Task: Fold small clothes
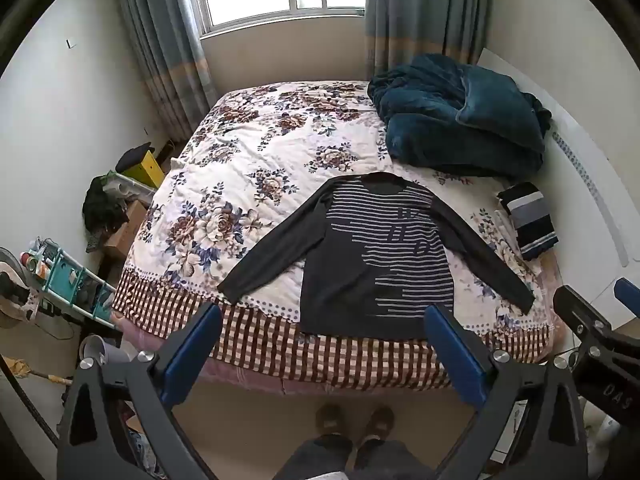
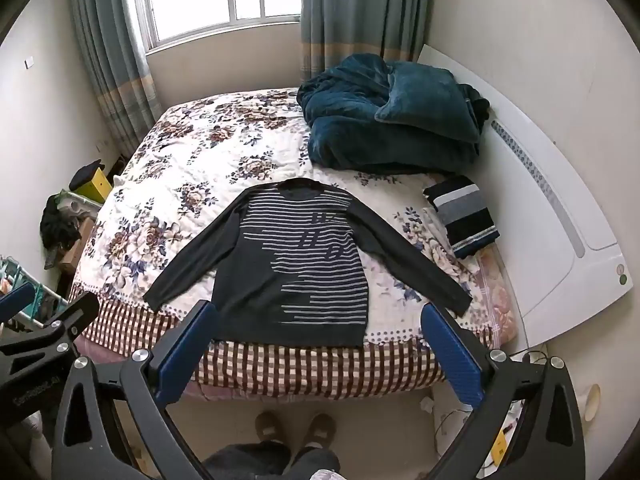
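Both claws, left claw [image 1: 322, 344] and right claw [image 2: 320, 342], are held with fingers apart and empty, above the bed's foot. The striped sweater [image 1: 380, 256] is spread flat on the bed [image 1: 224, 184] ahead of them, collar farthest, sleeves splayed outward; each sleeve is judged nearer its same-side claw.

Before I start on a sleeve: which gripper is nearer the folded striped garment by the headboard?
Right. The right gripper hangs open over the bed's foot edge, on the side of the folded striped garment. The left gripper, also open, is beside it, farther away.
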Action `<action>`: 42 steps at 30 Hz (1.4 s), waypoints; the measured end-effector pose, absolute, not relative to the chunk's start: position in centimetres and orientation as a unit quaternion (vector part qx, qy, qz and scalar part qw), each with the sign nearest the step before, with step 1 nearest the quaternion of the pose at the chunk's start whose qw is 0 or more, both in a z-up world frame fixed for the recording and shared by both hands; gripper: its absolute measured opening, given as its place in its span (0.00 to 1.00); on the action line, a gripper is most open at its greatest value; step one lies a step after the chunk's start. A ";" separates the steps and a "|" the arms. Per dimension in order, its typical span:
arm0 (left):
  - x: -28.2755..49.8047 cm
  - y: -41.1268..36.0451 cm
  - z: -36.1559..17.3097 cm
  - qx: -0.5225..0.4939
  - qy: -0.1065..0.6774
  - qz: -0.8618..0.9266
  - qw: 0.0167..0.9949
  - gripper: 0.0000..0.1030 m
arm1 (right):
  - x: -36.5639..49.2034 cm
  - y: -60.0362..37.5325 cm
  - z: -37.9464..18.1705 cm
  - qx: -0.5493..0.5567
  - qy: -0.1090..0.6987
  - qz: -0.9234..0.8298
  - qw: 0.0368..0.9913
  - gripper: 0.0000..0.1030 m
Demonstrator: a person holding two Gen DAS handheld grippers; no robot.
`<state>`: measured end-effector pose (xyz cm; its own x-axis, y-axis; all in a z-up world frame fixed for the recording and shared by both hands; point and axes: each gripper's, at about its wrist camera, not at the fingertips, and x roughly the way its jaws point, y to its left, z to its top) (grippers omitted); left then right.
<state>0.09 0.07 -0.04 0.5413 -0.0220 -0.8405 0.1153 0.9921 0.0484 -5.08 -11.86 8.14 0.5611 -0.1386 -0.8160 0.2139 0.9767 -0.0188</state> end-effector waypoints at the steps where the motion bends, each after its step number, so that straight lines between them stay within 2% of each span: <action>1: 0.1 0.1 0.0 0.049 0.477 -0.039 0.877 1.00 | -5.1 -11.9 8.1 0.039 0.459 -0.101 0.882 1.00; 42: -0.2 -1.6 1.4 0.041 0.468 -0.046 0.882 1.00 | -5.3 -12.3 9.6 0.044 0.456 -0.098 0.884 1.00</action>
